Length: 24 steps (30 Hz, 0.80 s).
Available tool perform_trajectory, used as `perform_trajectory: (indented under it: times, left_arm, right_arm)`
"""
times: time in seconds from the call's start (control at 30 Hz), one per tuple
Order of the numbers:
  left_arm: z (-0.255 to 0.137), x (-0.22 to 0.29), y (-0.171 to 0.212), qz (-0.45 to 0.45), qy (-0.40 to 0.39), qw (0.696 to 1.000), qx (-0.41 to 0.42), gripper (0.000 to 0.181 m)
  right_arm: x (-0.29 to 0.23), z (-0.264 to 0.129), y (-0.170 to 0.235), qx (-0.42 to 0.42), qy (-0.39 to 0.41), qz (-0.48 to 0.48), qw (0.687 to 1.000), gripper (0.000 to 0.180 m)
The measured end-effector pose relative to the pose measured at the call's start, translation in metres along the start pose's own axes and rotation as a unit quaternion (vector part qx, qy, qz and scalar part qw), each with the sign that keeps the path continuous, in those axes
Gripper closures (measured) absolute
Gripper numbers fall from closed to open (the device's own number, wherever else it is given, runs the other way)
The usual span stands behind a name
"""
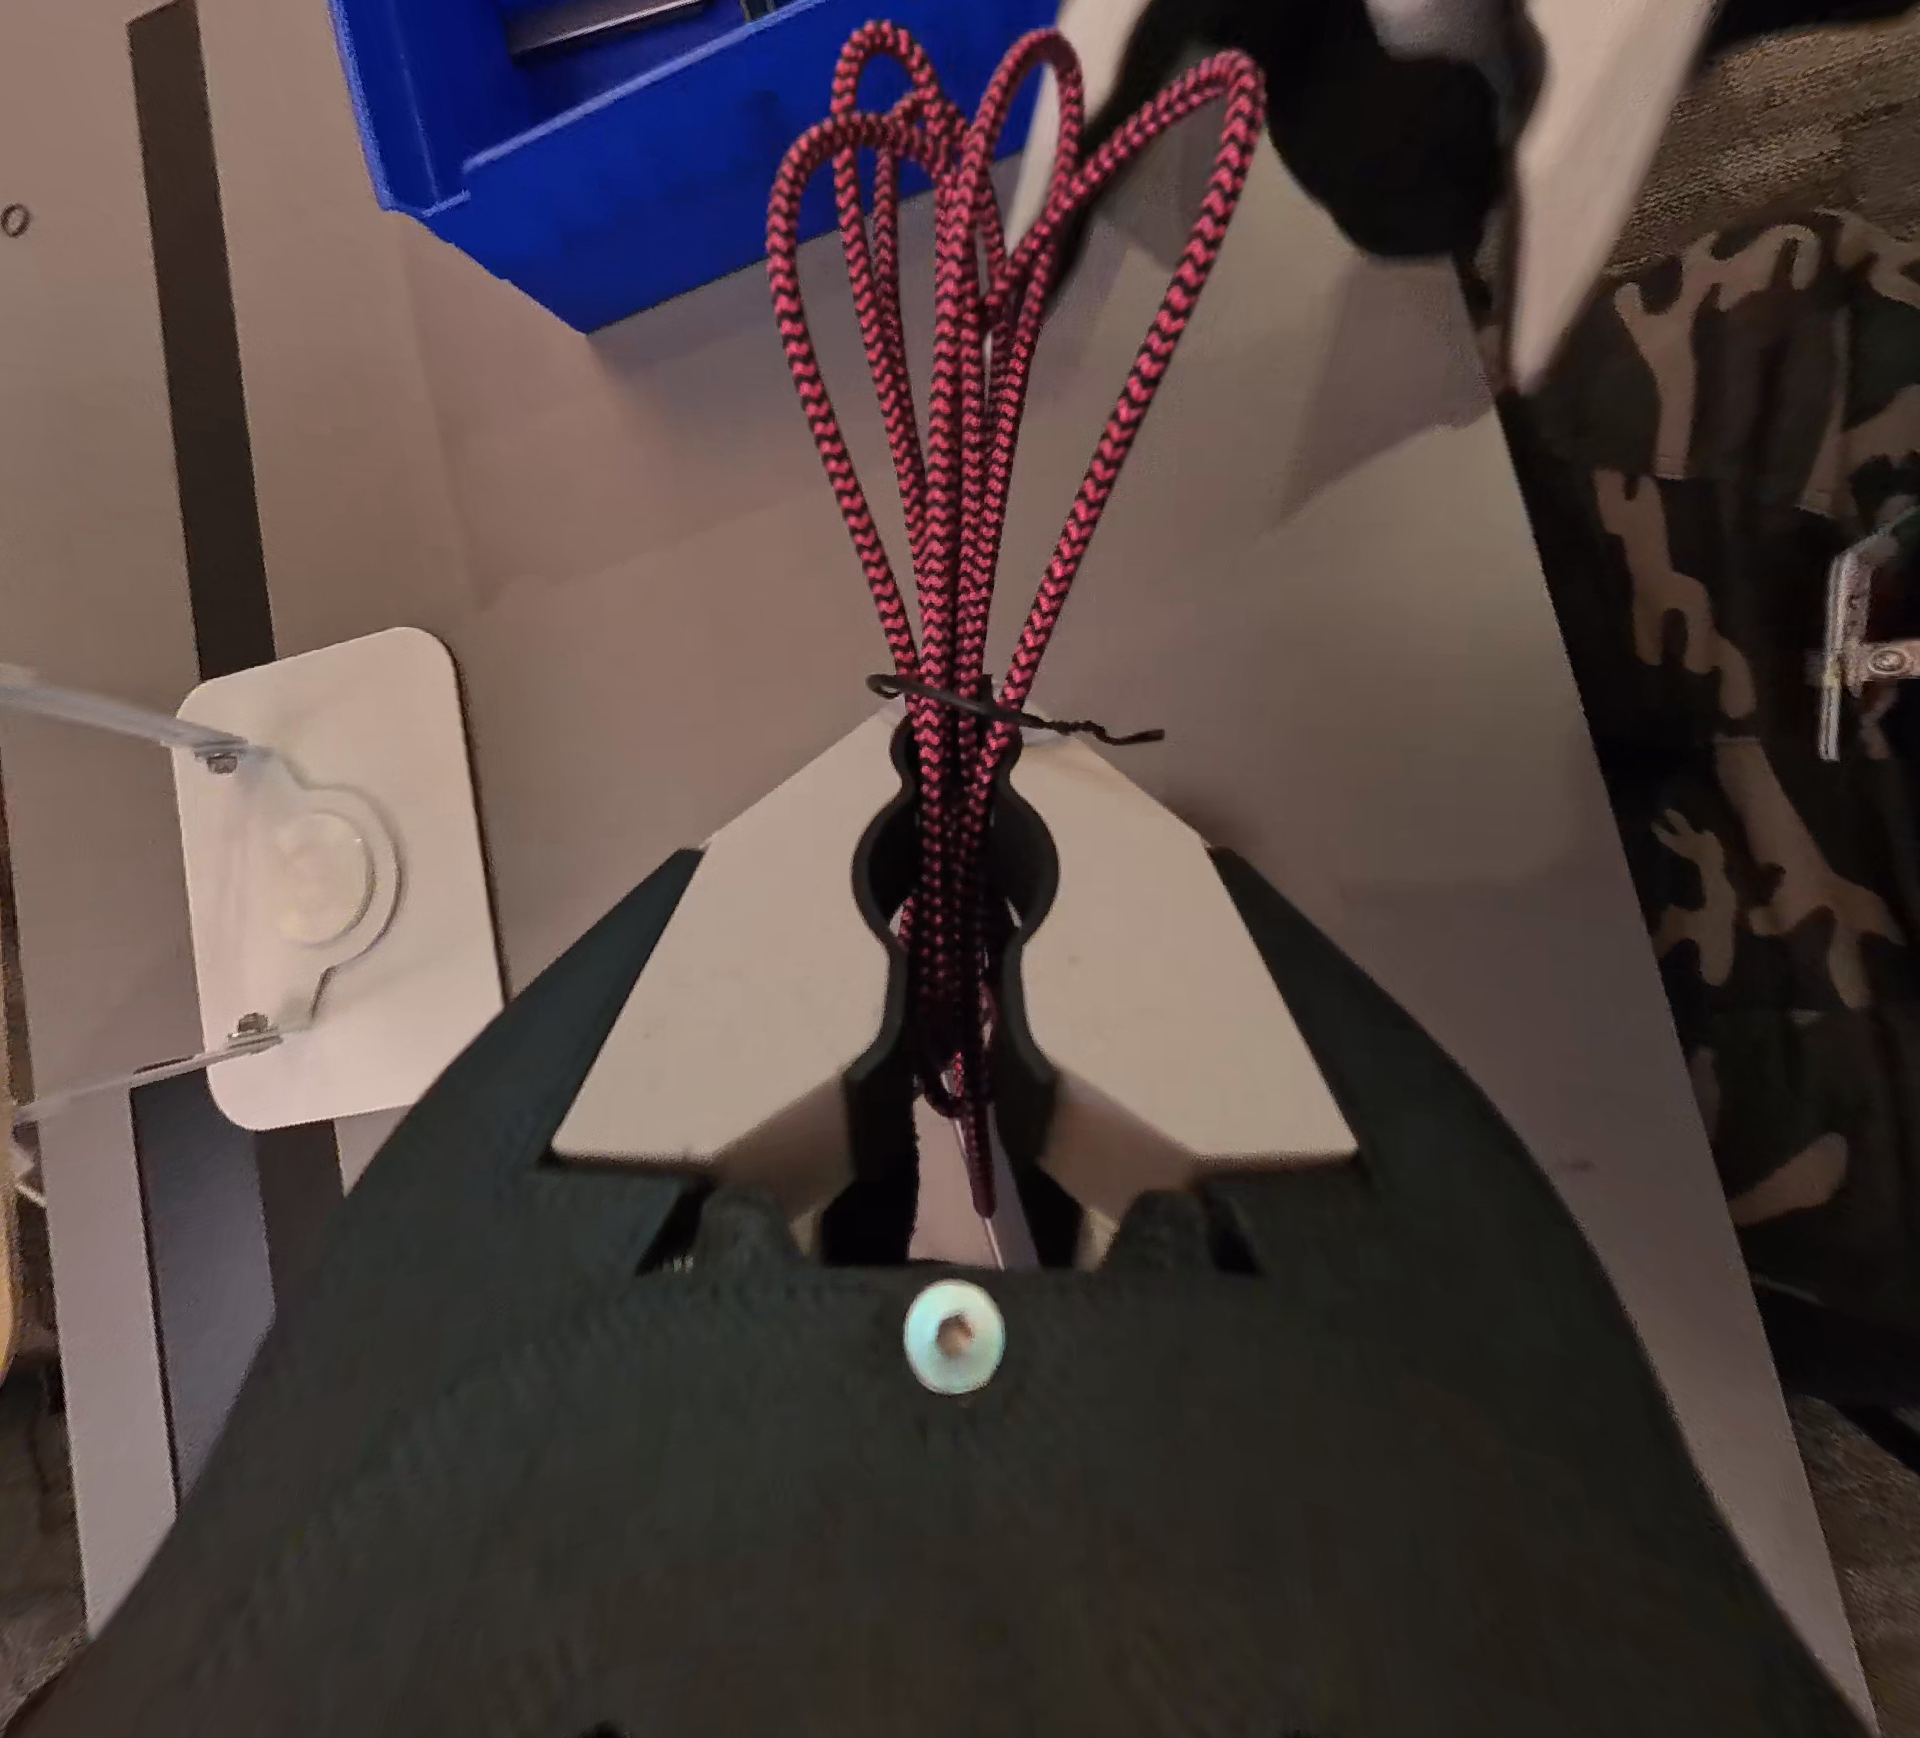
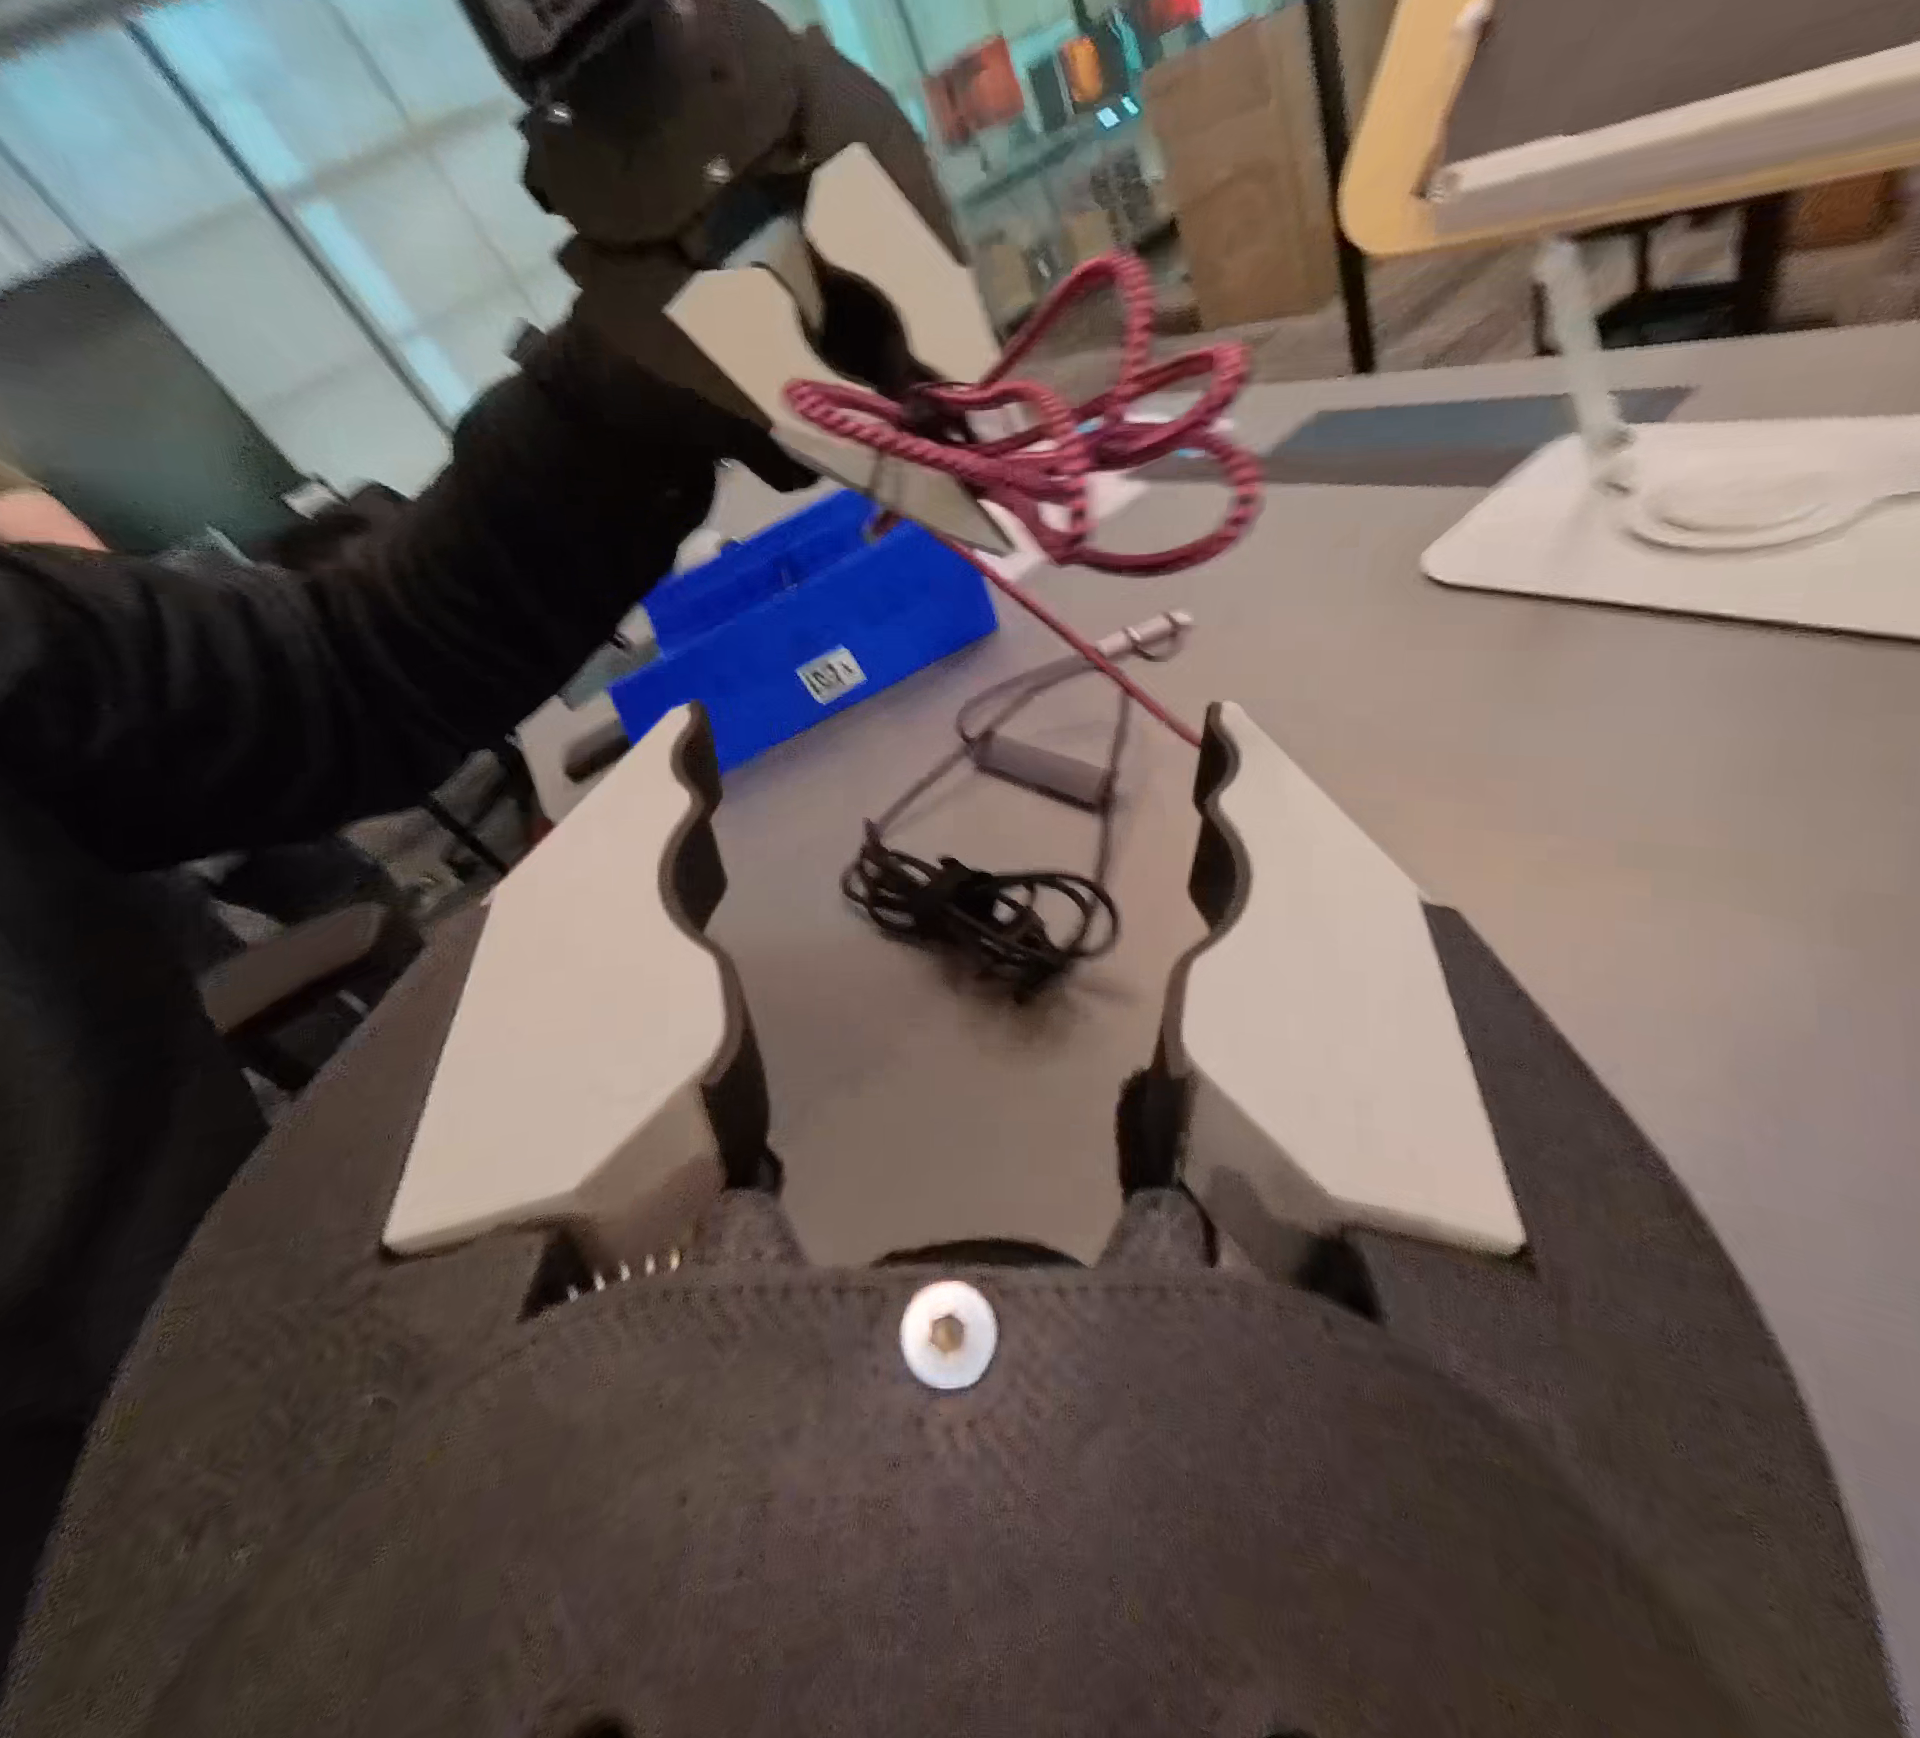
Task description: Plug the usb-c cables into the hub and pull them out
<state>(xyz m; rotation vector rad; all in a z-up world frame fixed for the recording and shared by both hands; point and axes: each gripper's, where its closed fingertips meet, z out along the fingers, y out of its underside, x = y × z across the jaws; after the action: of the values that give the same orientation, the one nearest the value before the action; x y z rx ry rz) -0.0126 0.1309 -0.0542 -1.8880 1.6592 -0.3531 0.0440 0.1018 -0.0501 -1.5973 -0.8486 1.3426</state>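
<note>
My left gripper (image 1: 961, 753) is shut on a bundle of red-and-black braided cable (image 1: 966, 400), tied with a black twist tie (image 1: 997, 717), and holds it in the air above the table. The right wrist view shows this gripper (image 2: 935, 452) up left with the bundle (image 2: 1122, 441) hanging from it. One strand runs down to the tip of my right gripper's right finger. My right gripper (image 2: 951, 753) is open and empty. It also shows in the left wrist view (image 1: 1278, 296), beyond the bundle. A small grey hub (image 2: 1044, 763) with its grey lead lies on the table beyond my right gripper.
A coiled black cable (image 2: 977, 909) lies in front of the hub. A blue bin (image 1: 644, 161) (image 2: 810, 639) holds more cables and a grey metal piece (image 1: 613, 15). A white stand base (image 2: 1662, 545) (image 1: 332, 878) sits to one side. Camouflage cloth (image 1: 1714, 649) borders the table edge. One gripper's finger ends stand about 7 cm off the other's.
</note>
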Motion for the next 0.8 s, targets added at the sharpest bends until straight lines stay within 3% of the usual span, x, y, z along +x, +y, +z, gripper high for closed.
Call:
perform_trajectory:
  times: [0.1,0.33,0.57,0.63,0.8]
  left_arm:
    - [0.003,-0.007,0.001,-0.009,-0.01,1.0,-0.017,0.176]
    - [0.008,-0.012,-0.004,-0.012,-0.021,0.999,-0.028,0.176]
    - [0.015,-0.015,-0.007,-0.01,-0.039,0.999,-0.027,0.176]
    - [0.017,-0.016,-0.007,-0.014,-0.042,0.999,-0.028,0.176]
    - [0.017,-0.016,-0.009,-0.02,-0.041,0.999,-0.018,0.176]
  right_arm:
    - [-0.007,0.027,0.005,0.019,-0.031,0.015,0.999,0.077]
    - [0.004,0.062,-0.02,0.09,-0.065,0.049,0.993,0.078]
    - [0.009,0.072,-0.032,0.129,-0.101,0.089,0.982,0.093]
    - [0.011,0.072,-0.033,0.136,-0.104,0.09,0.981,0.109]
    - [0.014,0.071,-0.029,0.135,-0.107,0.081,0.982,0.12]
